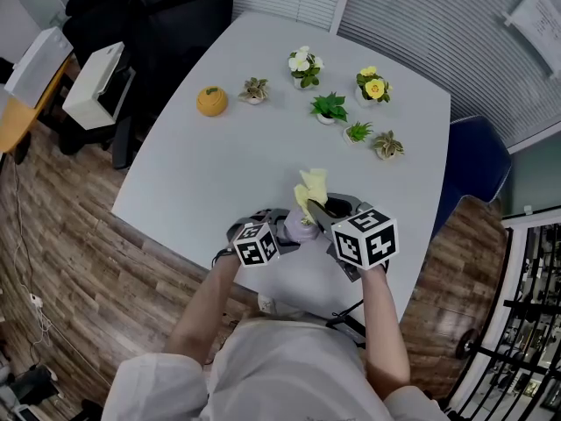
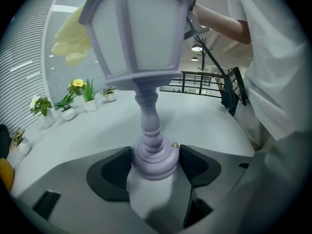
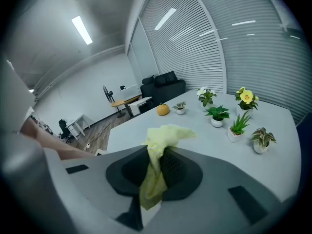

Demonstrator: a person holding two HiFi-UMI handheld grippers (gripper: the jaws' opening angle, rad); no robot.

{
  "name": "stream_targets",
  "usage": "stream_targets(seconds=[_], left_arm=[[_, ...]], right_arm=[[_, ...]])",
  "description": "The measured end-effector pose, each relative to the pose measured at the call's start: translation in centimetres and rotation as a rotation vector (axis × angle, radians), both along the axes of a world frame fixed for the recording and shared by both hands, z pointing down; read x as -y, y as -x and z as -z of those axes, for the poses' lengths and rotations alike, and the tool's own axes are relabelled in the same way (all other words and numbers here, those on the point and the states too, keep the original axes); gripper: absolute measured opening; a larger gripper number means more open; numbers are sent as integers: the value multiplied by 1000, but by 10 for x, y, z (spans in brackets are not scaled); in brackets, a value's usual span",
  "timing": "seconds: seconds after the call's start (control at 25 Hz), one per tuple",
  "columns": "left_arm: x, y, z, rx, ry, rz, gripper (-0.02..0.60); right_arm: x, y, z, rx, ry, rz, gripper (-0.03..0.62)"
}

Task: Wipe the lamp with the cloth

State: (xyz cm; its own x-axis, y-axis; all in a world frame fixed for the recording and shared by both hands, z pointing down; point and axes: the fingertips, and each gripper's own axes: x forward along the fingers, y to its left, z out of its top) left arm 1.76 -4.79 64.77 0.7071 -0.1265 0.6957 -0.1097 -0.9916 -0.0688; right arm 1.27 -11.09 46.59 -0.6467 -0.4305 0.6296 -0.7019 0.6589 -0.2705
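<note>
Lamp (image 2: 139,38) base is clamped between the left gripper's (image 2: 155,162) jaws, with the shade rising ahead of them. The right gripper (image 3: 157,172) pinches the yellow cloth (image 3: 161,138), free end bunched beyond its tips. Hold the base steady and sweep that loose fold flat over each shade panel.

Left gripper (image 2: 155,156), right gripper (image 3: 157,162): both clamped

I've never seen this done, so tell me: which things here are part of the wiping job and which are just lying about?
In the job: lamp, held at its base by the left gripper; yellow cloth, pinched in the right gripper.
Lying about: six small potted plants, orange ornament.
</note>
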Motion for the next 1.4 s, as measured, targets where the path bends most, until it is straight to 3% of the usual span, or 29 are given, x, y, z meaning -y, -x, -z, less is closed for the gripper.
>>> stream_targets(seconds=[0.48, 1.4], left_arm=[[0, 0, 1, 0, 0, 1, 322], [-1, -1, 1, -2, -1, 5, 322]], right_arm=[[-13, -26, -5, 35, -10, -63, 60], [-61, -24, 7, 100, -156, -52, 58]])
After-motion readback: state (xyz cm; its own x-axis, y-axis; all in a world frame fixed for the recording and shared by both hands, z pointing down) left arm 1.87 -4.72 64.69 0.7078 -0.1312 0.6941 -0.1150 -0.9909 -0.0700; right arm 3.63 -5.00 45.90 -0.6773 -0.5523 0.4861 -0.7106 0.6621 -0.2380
